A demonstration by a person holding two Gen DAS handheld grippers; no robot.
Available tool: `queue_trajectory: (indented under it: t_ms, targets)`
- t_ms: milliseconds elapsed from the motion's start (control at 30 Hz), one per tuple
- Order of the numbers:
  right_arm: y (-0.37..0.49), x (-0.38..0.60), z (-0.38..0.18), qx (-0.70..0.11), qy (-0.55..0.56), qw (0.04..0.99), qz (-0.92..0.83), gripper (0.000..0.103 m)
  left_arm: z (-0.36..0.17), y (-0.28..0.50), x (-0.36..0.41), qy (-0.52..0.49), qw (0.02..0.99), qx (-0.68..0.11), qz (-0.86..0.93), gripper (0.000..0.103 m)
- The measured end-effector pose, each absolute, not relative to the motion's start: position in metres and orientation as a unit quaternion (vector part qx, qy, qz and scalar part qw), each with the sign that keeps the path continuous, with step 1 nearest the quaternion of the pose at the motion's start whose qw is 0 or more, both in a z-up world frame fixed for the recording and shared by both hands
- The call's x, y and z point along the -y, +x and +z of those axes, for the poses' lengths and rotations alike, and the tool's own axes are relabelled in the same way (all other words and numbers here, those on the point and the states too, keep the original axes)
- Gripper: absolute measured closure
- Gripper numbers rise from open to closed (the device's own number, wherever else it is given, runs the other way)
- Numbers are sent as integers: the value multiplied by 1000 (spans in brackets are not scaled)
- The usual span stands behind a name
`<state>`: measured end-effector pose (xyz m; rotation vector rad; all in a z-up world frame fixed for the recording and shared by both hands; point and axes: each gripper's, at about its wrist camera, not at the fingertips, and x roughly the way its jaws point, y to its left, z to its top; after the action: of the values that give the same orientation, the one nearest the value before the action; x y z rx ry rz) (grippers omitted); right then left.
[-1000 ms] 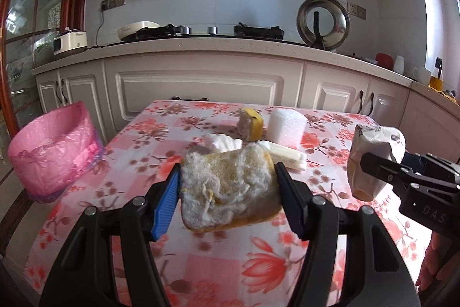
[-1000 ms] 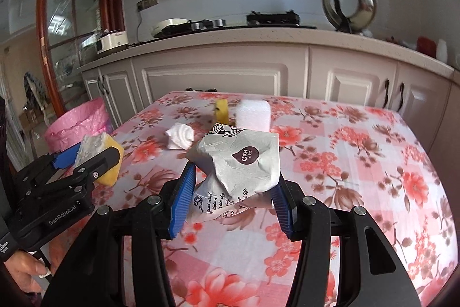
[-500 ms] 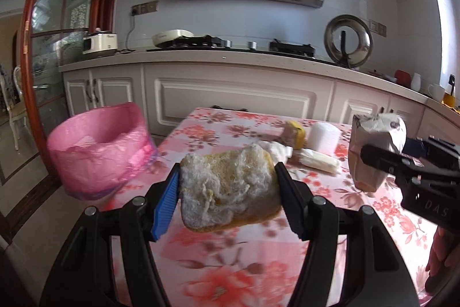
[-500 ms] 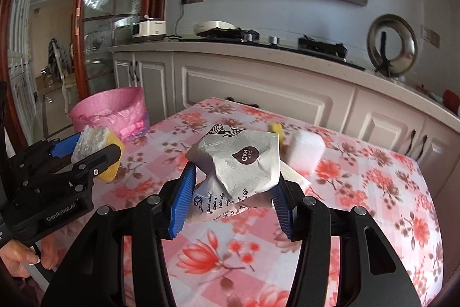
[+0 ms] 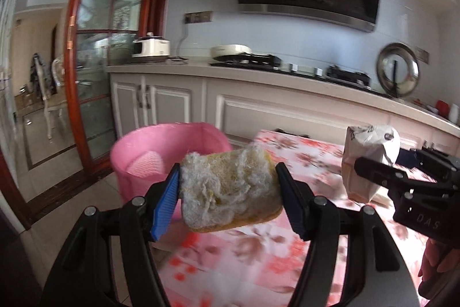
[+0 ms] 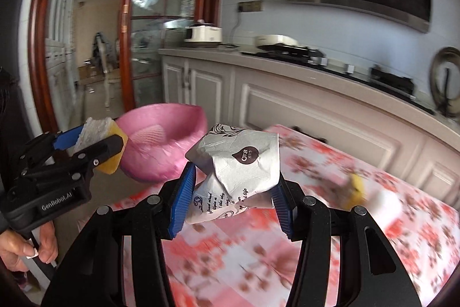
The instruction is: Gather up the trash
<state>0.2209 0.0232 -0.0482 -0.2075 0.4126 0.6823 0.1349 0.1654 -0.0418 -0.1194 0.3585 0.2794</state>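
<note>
Left hand-held gripper (image 5: 227, 189) clamps worn sponge (image 5: 230, 189); right hand-held gripper (image 6: 233, 189) clamps crumpled paper bag (image 6: 238, 163). Pink-lined bin (image 5: 149, 146) beyond table (image 6: 373, 220) edge, ahead-left, nearer left hand-held gripper.

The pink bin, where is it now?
The pink bin stands on the floor beside the table's left edge, just beyond the sponge in the left tongs.
</note>
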Motion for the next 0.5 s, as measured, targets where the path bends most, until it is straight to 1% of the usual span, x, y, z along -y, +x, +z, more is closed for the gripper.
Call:
queue_trajectory:
  t_ms: [200,500]
  targets:
    - [256,-75,-37,-199,-94,894,390,53,-35,148,-213,-67,966,-177,177,39]
    - [323,-150,-34,-225,-57,857,460,53,-32,196,-289,-67,961,-193,186,39]
